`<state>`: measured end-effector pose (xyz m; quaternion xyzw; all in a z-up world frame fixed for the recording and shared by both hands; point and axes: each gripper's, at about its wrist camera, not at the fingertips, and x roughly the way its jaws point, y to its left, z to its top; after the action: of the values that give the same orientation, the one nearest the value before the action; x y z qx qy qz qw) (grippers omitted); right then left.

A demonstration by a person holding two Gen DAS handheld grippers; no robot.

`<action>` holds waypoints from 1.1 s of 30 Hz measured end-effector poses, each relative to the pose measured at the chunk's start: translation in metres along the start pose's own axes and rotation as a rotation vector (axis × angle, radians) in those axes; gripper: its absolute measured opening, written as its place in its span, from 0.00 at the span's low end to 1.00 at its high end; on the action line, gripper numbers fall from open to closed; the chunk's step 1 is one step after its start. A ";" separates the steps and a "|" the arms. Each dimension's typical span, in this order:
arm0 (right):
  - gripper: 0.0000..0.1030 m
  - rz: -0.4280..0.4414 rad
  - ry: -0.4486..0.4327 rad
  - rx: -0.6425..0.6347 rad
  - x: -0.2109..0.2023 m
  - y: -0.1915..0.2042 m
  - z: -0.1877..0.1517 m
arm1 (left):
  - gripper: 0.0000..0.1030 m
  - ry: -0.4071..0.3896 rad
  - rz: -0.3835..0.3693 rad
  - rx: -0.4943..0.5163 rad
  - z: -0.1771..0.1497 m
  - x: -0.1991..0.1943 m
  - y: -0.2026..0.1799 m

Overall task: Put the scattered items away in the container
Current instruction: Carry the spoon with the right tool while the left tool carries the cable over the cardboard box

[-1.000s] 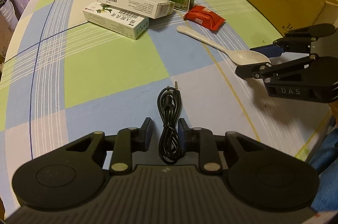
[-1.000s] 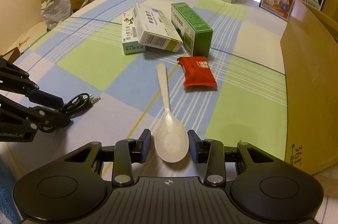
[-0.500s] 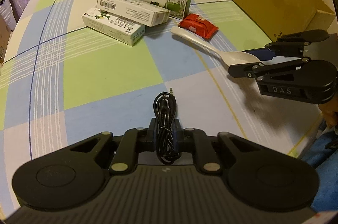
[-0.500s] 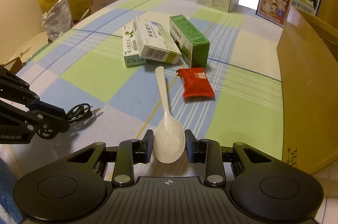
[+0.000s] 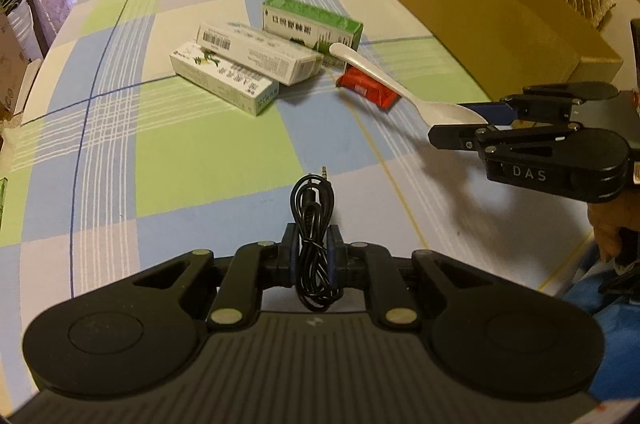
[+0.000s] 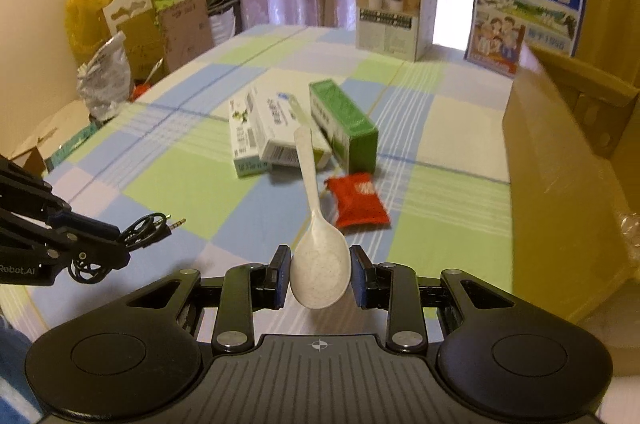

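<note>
The left gripper (image 5: 312,249) pinches a coiled black audio cable (image 5: 313,220) between its pads, the loop and plug jutting forward over the checked tablecloth (image 5: 200,152). The right gripper (image 6: 319,274) clamps the bowl of a pale plastic spoon (image 6: 316,236) from both sides, handle pointing ahead and apparently raised off the cloth. Both pieces look light. The cable is limp and likely to sag or unspool, so a grip across the bundled middle, as here, seems soundest. The spoon is stiff but smooth and curved at the bowl, a hold that could slip or let it pivot; the neck by the handle would probably be steadier.

Beyond the jaws, a red snack packet (image 6: 357,199) lies just past the spoon, soft and crinkly by appearance. Three cartons rest near it in a cluster: a green box (image 6: 344,126), a white barcode box (image 5: 260,52) leaning on another white-and-green box (image 5: 224,82). The open cardboard container (image 5: 500,20) stands at the table's right side, well apart from the held cable, awaiting everything.
</note>
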<state>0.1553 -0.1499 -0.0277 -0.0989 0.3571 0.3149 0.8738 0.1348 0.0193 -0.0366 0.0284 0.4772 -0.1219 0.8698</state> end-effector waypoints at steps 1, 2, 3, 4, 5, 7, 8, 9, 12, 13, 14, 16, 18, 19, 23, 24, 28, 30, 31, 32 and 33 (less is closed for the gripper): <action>0.27 -0.005 -0.010 0.003 -0.004 0.000 0.002 | 0.10 -0.006 0.001 0.000 0.001 -0.003 0.000; 0.27 -0.010 -0.019 0.007 -0.008 -0.001 0.004 | 0.10 -0.013 0.003 0.000 0.003 -0.005 -0.001; 0.27 -0.013 -0.026 0.009 -0.013 -0.001 0.006 | 0.10 -0.020 0.004 -0.002 0.005 -0.009 -0.003; 0.27 -0.017 -0.035 0.011 -0.017 -0.002 0.008 | 0.10 -0.027 0.001 -0.003 0.006 -0.012 -0.004; 0.27 -0.023 -0.043 0.012 -0.022 -0.002 0.010 | 0.10 -0.035 0.000 -0.003 0.008 -0.015 -0.006; 0.27 -0.035 -0.058 0.014 -0.033 -0.003 0.013 | 0.10 -0.052 -0.004 -0.003 0.012 -0.021 -0.010; 0.27 -0.042 -0.065 0.019 -0.038 -0.004 0.015 | 0.10 -0.060 -0.007 -0.003 0.014 -0.025 -0.012; 0.27 -0.048 -0.073 0.027 -0.044 -0.005 0.016 | 0.10 -0.069 -0.009 -0.001 0.016 -0.028 -0.015; 0.27 -0.070 -0.094 0.045 -0.062 -0.010 0.019 | 0.10 -0.093 -0.019 0.004 0.022 -0.036 -0.025; 0.27 -0.077 -0.101 0.051 -0.068 -0.012 0.019 | 0.10 -0.099 -0.023 0.008 0.024 -0.038 -0.028; 0.27 -0.086 -0.110 0.057 -0.075 -0.014 0.019 | 0.10 -0.104 -0.026 0.011 0.026 -0.040 -0.032; 0.27 -0.104 -0.122 0.065 -0.086 -0.019 0.019 | 0.10 -0.117 -0.033 0.019 0.028 -0.045 -0.040; 0.27 -0.123 -0.134 0.078 -0.097 -0.025 0.017 | 0.10 -0.128 -0.046 0.026 0.032 -0.048 -0.049; 0.27 -0.134 -0.138 0.084 -0.103 -0.029 0.017 | 0.10 -0.133 -0.051 0.030 0.033 -0.050 -0.053; 0.27 -0.175 -0.158 0.125 -0.125 -0.046 0.012 | 0.10 -0.148 -0.081 0.054 0.042 -0.055 -0.074; 0.27 -0.186 -0.162 0.137 -0.131 -0.051 0.011 | 0.10 -0.151 -0.091 0.060 0.044 -0.055 -0.080; 0.27 -0.229 -0.180 0.176 -0.148 -0.074 0.009 | 0.10 -0.162 -0.125 0.083 0.056 -0.055 -0.104; 0.27 -0.246 -0.187 0.197 -0.155 -0.088 0.007 | 0.10 -0.169 -0.147 0.095 0.063 -0.054 -0.118; 0.27 -0.255 -0.191 0.205 -0.158 -0.095 0.007 | 0.10 -0.171 -0.159 0.103 0.068 -0.053 -0.126; 0.27 -0.265 -0.194 0.214 -0.160 -0.101 0.006 | 0.10 -0.172 -0.167 0.109 0.071 -0.051 -0.131; 0.27 -0.275 -0.197 0.224 -0.163 -0.108 0.006 | 0.10 -0.173 -0.175 0.119 0.075 -0.050 -0.139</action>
<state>0.1366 -0.3104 0.0827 -0.0178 0.2858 0.1590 0.9448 0.1373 -0.1184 0.0550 0.0275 0.3929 -0.2276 0.8906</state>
